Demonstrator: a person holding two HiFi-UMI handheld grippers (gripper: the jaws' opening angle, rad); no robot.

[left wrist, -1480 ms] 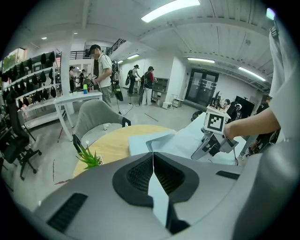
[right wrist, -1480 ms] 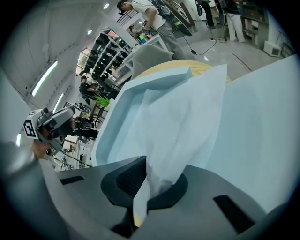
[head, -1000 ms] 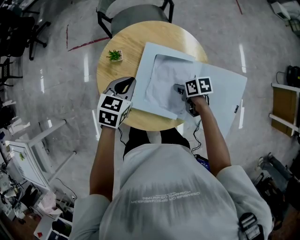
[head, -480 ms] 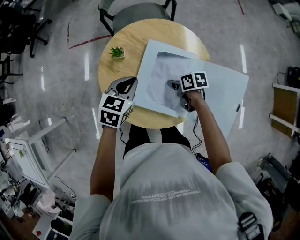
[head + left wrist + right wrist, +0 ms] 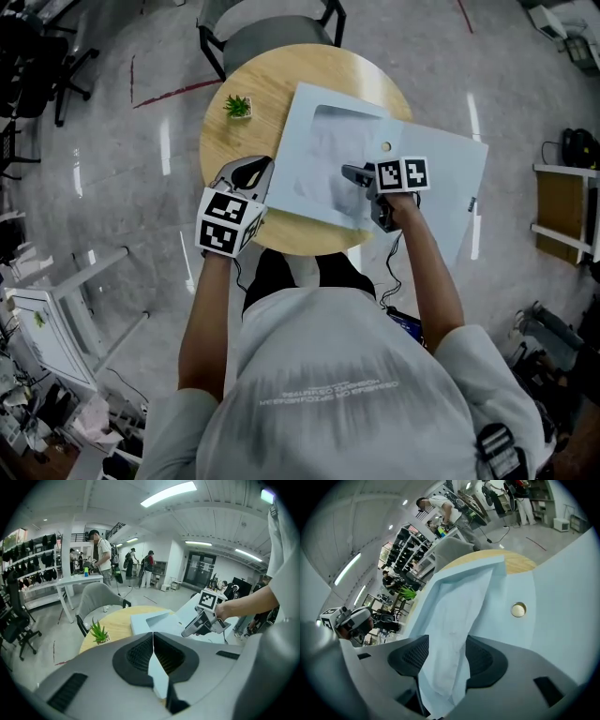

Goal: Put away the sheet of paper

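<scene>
A pale blue folder (image 5: pixel 431 178) lies open across the round wooden table (image 5: pixel 272 84). A white, creased sheet of paper (image 5: pixel 323 164) sits in its pocket. My left gripper (image 5: pixel 258 173) is shut on the folder's near left edge, and the thin blue edge shows pinched between the pads (image 5: pixel 153 660). My right gripper (image 5: pixel 354 174) hangs over the pocket's mouth. Its jaws have just been opening, and the paper (image 5: pixel 454 620) lies loose between them (image 5: pixel 443 660) with neither pad pressing on it. A round snap button (image 5: pixel 518 609) shows on the folder's flap.
A small potted plant (image 5: pixel 237 106) stands at the table's far left. A grey chair (image 5: pixel 272 23) is behind the table. The folder's flap overhangs the table's right edge. People, shelves and tables fill the room behind (image 5: pixel 101 550).
The right gripper's jaws have opened and let go of the paper, and the gripper has drawn back a little toward the right. The left gripper keeps its hold.
</scene>
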